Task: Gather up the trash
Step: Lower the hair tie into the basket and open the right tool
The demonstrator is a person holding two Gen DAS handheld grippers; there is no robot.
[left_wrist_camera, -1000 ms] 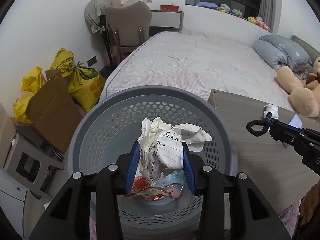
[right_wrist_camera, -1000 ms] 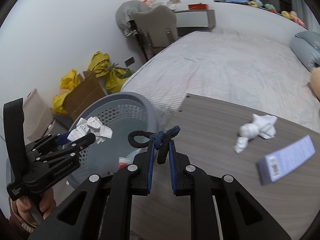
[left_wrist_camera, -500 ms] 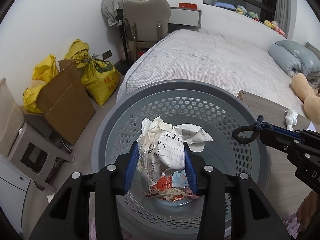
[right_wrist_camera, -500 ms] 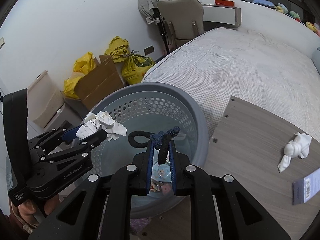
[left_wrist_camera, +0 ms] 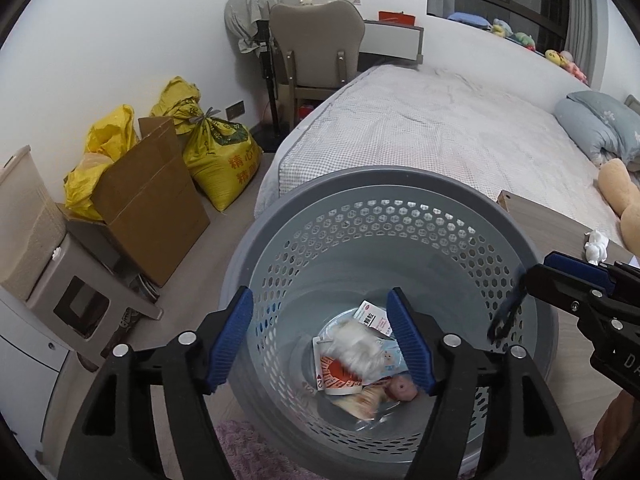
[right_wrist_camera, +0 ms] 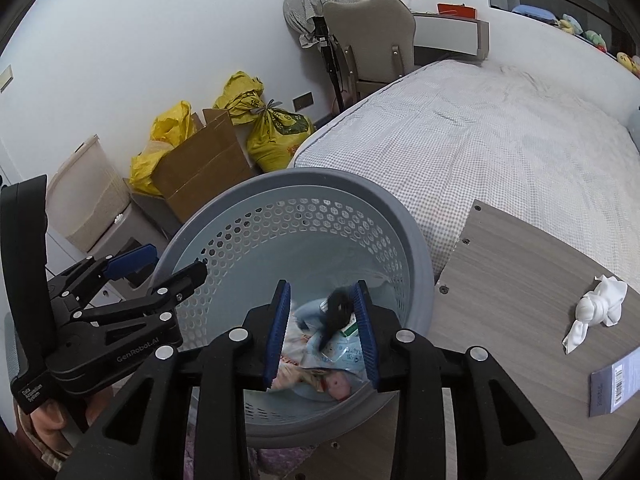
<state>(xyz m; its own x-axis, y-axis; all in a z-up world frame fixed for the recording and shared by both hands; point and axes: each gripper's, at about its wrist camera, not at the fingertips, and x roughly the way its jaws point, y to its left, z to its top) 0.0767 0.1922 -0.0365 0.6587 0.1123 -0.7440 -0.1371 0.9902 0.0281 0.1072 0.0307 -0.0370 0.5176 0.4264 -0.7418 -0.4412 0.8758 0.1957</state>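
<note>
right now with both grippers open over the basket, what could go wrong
1. The dark cord is falling right beside a pad of the right gripper; it might snag there rather than land in the grey basket.
2. The left gripper and right gripper crowd the same opening, so pulling out together could knock the rim.
3. The white crumpled tissue and the blue box remain on the wooden table, easy to overlook.

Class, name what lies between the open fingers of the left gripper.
In the left wrist view, the left gripper frames blurred crumpled paper over trash inside the gray basket.
</note>
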